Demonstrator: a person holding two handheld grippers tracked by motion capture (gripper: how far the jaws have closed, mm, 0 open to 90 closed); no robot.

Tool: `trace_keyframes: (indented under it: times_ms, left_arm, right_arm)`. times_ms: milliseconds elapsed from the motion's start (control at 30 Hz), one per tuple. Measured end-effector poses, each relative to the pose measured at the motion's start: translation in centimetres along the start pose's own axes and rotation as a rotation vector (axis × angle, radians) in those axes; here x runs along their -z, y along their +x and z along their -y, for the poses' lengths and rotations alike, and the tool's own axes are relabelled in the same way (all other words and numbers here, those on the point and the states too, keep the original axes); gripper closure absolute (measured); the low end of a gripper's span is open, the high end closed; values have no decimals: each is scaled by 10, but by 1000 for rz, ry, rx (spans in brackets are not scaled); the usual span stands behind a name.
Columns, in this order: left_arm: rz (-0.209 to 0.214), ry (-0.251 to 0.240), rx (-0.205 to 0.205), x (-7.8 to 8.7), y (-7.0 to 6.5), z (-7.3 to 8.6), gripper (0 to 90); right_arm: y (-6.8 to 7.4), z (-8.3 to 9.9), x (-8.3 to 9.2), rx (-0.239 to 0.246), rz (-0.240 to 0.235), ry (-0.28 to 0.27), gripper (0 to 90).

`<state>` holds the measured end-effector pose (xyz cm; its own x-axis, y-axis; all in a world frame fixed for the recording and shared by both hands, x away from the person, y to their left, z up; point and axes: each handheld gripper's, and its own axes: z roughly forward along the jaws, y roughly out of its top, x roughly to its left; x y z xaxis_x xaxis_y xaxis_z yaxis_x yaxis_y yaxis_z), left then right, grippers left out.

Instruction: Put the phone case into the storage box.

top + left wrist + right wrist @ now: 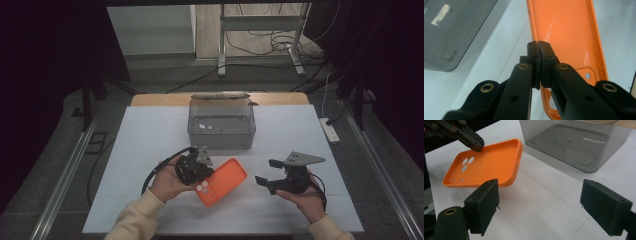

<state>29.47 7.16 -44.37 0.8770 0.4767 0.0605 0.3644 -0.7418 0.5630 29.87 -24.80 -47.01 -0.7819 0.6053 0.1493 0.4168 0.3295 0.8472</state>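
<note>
The orange phone case (221,181) is held clear of the white table (145,140), near the middle of the near half, tilted with its hollow side up. My left tool (204,171) has it by one long edge: in the left gripper view the jaws are pressed together on the case's side wall (534,37), with no gap between the pads. The camera cut-outs sit at the near end of the case, toward me; in the right gripper view they show as round holes at the case's lower left corner (465,165), and the case hangs above the table with its shadow below it.

My right tool (265,172) is to the right of the case, apart from it, jaws pointing left toward it. Its jaws stand wide apart with nothing between them; in the right gripper view only bare table lies between the two pads (484,202). It touches nothing.

A grey translucent box (221,125) stands on the table beyond the case, at the far middle, open at the top. I can make out no contents in it. The case does not touch the box; the box lies just beyond the case's far end.
</note>
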Motion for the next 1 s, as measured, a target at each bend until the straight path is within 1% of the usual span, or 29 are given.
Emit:
trace_keyframes:
  times_ms: [367,467,700,767,800,1000]
  left_arm:
    - [2,-7,-12,0,-2,-1,882]
    - [16,-15,-14,0,-2,-1,881]
    - [10,-17,-18,0,-3,-1,881]
    - [7,-16,-18,0,-3,-1,881]
    - [6,-15,-21,0,-3,-1,881]
    - [1,-21,-26,1,-4,-2,881]
  right_arm:
    - [3,-6,-11,11,-22,16,156]
    - [4,-8,-13,12,-30,21,156]
    - [4,-14,-18,17,-39,30,156]
    - [5,-16,-19,19,-34,38,156]
    - [5,-17,-20,17,-44,33,156]
    - [9,-21,-28,23,-63,46,157]
